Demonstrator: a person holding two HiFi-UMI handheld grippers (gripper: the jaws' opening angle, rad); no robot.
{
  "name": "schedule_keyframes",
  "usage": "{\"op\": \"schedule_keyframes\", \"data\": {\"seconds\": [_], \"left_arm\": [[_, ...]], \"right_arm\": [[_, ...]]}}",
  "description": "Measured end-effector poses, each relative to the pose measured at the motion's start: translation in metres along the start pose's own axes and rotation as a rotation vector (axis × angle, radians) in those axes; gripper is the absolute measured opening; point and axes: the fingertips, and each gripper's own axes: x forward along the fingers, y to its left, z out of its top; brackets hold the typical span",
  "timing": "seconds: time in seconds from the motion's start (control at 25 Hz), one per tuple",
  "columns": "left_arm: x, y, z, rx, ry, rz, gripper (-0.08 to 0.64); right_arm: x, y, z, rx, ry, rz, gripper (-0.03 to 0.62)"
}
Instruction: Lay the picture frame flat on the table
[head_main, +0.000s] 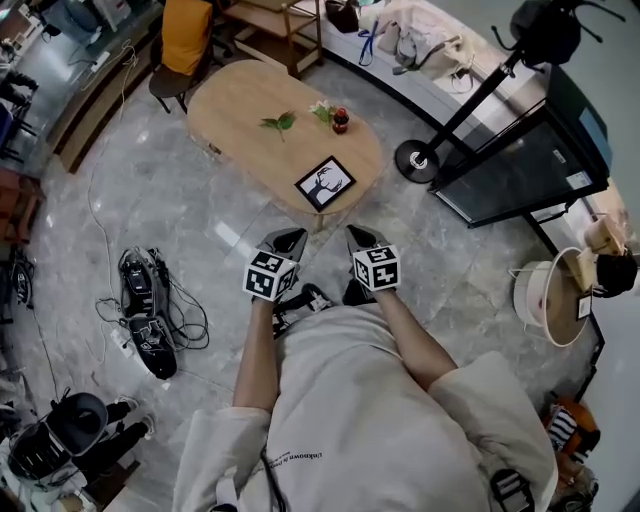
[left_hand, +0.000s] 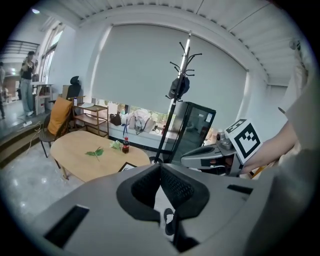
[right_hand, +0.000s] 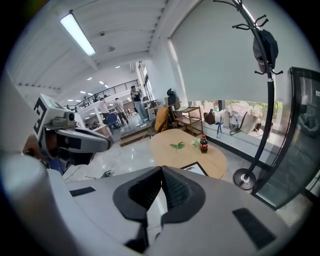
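Fingers of the left gripper (head_main: 288, 240) and the right gripper (head_main: 361, 238) were pressed together, empty, short of the desk (head_main: 240, 95). The picture frame (head_main: 325, 183) seemingly lay flat near the desk's nearest end.

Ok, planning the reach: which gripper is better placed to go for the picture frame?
Right, barely. The picture frame lies flat about midway ahead of the left gripper and right gripper, both shut and empty; the right gripper view shows more of it.
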Motion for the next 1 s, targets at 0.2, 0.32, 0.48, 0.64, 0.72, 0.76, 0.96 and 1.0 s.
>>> {"op": "schedule_keyframes", "data": {"seconds": [0.2, 0.32, 0.48, 0.64, 0.72, 0.76, 0.96, 1.0], "left_arm": [[-0.001, -0.001, -0.01, -0.055, 0.026, -0.006, 0.021], [0.002, -0.005, -0.013, -0.072, 0.027, -0.002, 0.021], [0.005, -0.002, -0.01, -0.065, 0.026, 0.017, 0.023], [0.007, 0.002, -0.01, -0.071, 0.026, 0.035, 0.023], [0.007, 0.015, -0.006, -0.076, 0.03, 0.046, 0.023], [0.008, 0.018, -0.005, -0.08, 0.03, 0.05, 0.023], [0.007, 0.003, -0.014, -0.102, 0.018, 0.062, 0.023], [0.007, 0.004, -0.014, -0.104, 0.018, 0.061, 0.023]], "right_arm": [[-0.001, 0.001, -0.001, 0.022, 0.008, 0.005, 0.034], [-0.003, -0.003, -0.006, 0.022, 0.014, 0.004, 0.034], [-0.006, -0.009, -0.007, 0.037, 0.005, -0.008, 0.034], [-0.008, -0.015, -0.003, 0.053, -0.005, -0.026, 0.034], [-0.001, -0.016, 0.005, 0.058, -0.005, -0.035, 0.034], [0.0, -0.017, 0.006, 0.058, -0.005, -0.038, 0.034], [-0.014, -0.022, -0.006, 0.045, -0.006, -0.038, 0.034], [-0.013, -0.022, -0.005, 0.043, -0.006, -0.038, 0.034]]}}
